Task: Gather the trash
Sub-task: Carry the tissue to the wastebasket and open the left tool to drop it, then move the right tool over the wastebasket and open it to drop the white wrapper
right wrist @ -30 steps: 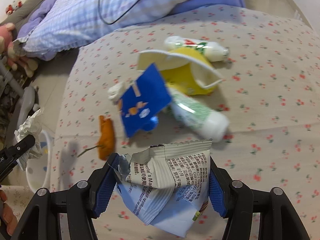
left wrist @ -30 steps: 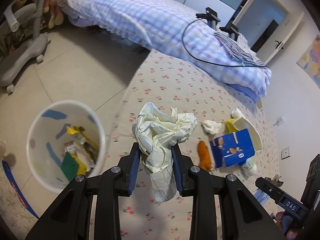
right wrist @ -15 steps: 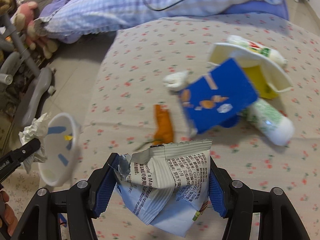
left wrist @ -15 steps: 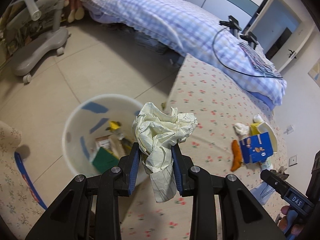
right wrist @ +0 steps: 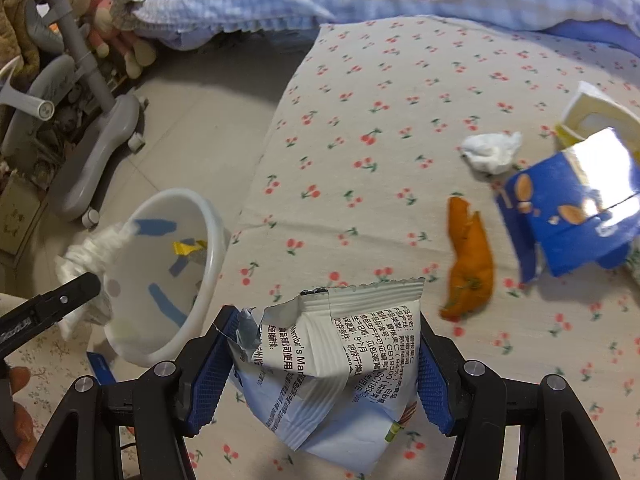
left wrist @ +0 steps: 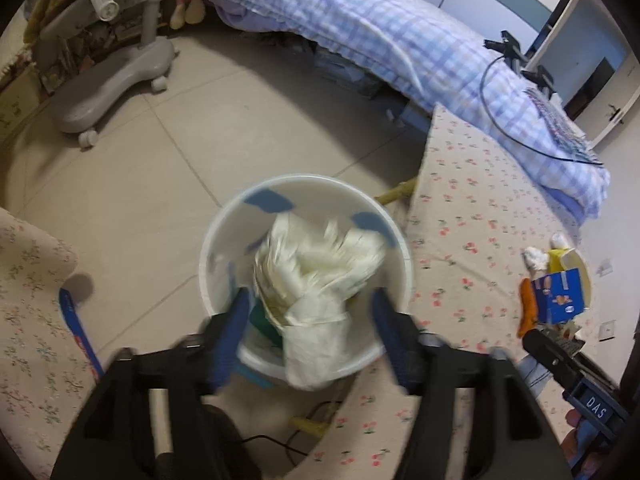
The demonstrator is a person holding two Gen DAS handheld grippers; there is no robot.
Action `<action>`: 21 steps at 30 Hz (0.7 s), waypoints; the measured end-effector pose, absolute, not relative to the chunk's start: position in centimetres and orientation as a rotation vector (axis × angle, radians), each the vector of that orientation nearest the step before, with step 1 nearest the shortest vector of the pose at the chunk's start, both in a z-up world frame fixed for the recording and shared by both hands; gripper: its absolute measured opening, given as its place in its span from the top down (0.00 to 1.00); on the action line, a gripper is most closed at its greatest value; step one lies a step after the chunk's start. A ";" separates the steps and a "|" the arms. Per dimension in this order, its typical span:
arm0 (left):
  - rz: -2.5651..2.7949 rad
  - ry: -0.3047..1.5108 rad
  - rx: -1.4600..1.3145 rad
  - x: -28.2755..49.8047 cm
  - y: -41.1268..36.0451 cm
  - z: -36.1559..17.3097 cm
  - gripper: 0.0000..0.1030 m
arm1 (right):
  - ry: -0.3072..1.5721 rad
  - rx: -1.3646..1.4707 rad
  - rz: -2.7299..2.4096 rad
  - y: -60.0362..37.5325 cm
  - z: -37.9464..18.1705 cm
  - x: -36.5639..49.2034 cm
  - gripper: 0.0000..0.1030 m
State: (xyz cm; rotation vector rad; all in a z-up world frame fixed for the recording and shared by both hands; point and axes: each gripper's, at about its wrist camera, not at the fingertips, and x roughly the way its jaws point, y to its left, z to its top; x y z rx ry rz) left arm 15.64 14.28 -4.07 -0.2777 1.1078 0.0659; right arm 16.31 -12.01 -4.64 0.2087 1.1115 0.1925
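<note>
Surface: a beige cherry-print cloth-covered table [right wrist: 400, 128].
Centre landmark: an orange peel strip [right wrist: 470, 256].
Right of peel: a blue cardboard carton [right wrist: 576, 216].
Above-right of peel: a crumpled white tissue [right wrist: 492, 152].

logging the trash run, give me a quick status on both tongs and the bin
Left tongs just opened, crumpled paper loose over white bin. Right tongs clamped on snack wrapper above the bedspread. Nothing blocking the bin.
</note>
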 end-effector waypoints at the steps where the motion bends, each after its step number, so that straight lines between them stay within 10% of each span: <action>1: 0.079 1.105 -0.268 15.5 14.6 -4.1 0.22 | 1.113 0.205 0.195 -11.7 -4.8 16.5 0.33; 21: 0.204 1.164 -0.175 12.8 21.1 -5.5 0.16 | 1.091 0.136 0.329 -2.8 -6.9 19.7 0.33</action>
